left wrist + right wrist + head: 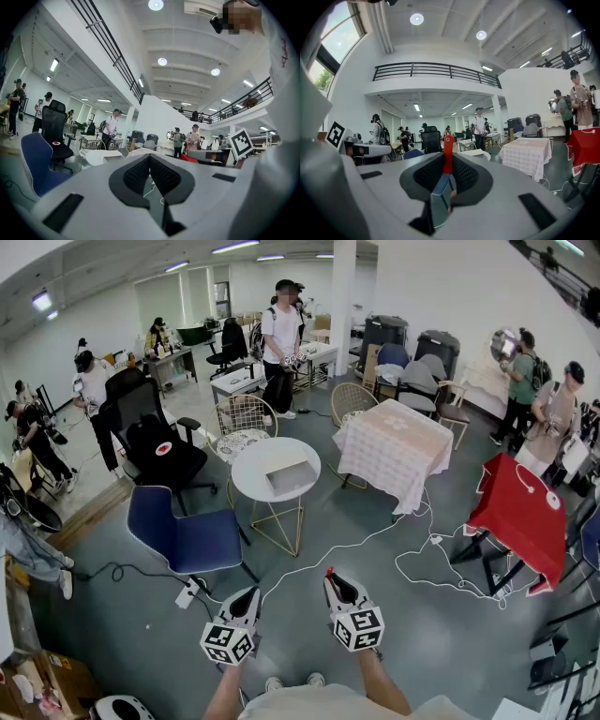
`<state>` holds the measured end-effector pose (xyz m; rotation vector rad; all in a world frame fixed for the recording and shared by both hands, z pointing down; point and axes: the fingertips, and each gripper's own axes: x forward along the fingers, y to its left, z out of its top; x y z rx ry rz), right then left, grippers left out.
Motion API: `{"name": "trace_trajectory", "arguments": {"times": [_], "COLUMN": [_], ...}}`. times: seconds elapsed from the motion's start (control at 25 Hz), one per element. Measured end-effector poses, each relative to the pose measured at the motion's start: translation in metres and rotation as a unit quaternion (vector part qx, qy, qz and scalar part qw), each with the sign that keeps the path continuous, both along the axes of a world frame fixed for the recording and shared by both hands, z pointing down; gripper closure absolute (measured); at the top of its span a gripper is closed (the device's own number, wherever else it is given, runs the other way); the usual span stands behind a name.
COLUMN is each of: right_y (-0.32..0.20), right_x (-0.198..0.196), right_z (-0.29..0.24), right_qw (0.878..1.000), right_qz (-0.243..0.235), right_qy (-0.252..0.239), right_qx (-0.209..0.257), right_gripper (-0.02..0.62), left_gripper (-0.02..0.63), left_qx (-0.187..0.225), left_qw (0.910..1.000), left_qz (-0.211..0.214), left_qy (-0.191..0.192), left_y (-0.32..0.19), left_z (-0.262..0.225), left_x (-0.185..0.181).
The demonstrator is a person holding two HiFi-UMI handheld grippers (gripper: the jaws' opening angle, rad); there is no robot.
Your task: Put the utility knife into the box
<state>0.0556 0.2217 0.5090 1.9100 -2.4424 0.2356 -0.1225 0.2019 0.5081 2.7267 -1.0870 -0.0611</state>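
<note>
Holds the utility knife (pixel 448 146) pinched in the right claw (pixel 446 163), red end poking past the tips. Has the left claw (pixel 150 164) pressed together on nothing. Stands well apart from the open box (pixel 289 477) on the round white surface (pixel 246 489), both claws low over the grey floor (pixel 422 652).

Utility knife (pixel 446 161): red tip, silvery body, clamped between right gripper (pixel 334 583) jaws (tip pokes past them). Box (pixel 289 477): shallow, pale, open-topped, on round white table (pixel 248 486), well apart from knife.
</note>
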Motion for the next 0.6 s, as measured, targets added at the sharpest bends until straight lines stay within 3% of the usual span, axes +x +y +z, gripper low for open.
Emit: {"name": "trace_trajectory", "arguments": {"times": [0.6], "right_y": [0.006], "right_x": [0.035], "right_z": [-0.003], "right_qw": [1.0], "right_qz": [-0.019], "right_qy": [-0.011], "right_qx": [0.008], "right_gripper": [0.529], "left_gripper": [0.594], "left_qx": [-0.007], "left_qw": [1.0], "left_qz": [0.001], "left_qy": [-0.006], "left_y": [0.008], "left_z": [0.005], "left_x": [0.046]}}
